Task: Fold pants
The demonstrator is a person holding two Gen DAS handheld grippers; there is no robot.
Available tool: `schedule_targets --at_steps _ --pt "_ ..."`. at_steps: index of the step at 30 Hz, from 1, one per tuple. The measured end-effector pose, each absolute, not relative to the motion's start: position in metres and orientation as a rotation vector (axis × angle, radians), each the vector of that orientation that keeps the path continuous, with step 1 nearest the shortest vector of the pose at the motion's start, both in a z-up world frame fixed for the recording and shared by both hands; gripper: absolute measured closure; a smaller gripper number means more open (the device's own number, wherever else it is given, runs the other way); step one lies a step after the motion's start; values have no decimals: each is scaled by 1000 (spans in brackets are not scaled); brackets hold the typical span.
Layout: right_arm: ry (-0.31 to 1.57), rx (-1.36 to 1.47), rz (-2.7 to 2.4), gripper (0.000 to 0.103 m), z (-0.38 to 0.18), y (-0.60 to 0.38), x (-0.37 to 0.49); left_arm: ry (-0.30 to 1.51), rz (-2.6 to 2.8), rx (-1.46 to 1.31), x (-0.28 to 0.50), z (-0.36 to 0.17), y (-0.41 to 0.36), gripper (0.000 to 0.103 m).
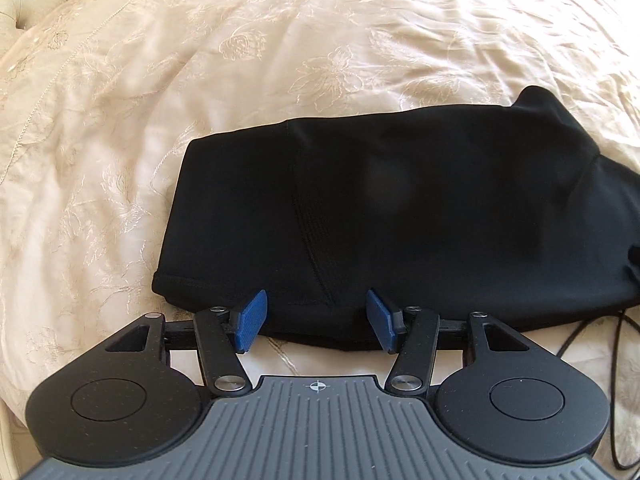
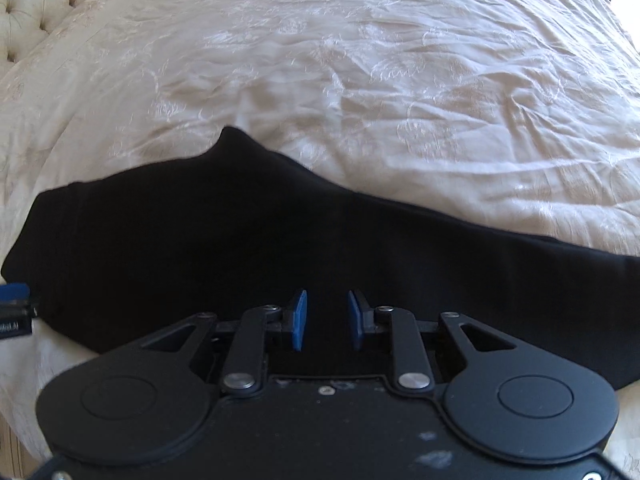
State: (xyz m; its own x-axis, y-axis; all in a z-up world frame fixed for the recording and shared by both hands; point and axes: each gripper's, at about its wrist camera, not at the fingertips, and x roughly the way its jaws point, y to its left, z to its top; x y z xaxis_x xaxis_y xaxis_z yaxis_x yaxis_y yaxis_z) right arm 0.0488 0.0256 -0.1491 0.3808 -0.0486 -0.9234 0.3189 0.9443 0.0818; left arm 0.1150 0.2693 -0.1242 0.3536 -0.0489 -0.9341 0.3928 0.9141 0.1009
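While the left wrist view looks steeply down, we find the black pants (image 1: 400, 208) folded into a flat bundle on the cream embroidered bedspread (image 1: 160, 80). Our left gripper (image 1: 316, 320) hangs over the bundle's near edge, its blue fingers (image 1: 250, 320) well apart and clamping nothing. A dark cable (image 1: 616, 380) trails at the right.

From the right wrist view, the pants (image 2: 240, 248) stretch across the bedspread (image 2: 360, 60). Our right gripper (image 2: 326, 320) sits above the cloth, fingers (image 2: 298, 320) narrowly parted; we cannot tell if fabric is caught.
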Motion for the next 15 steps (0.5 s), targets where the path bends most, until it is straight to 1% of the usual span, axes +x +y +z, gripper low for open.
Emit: schedule_targets --at_steps 2,4,10,15 --pt "1195 295 -237 78 -157 25 34 1161 -287 329 108 -119 262 49" --pt "1188 322 -240 78 -155 21 19 1141 -302 340 103 -115 249 49" --pt "1100 420 -296 74 -133 -18 -18 1089 -377 394 74 -103 195 49" --pt "1034 469 -394 70 -117 -79 -58 1072 -405 422 40 -96 135 49"
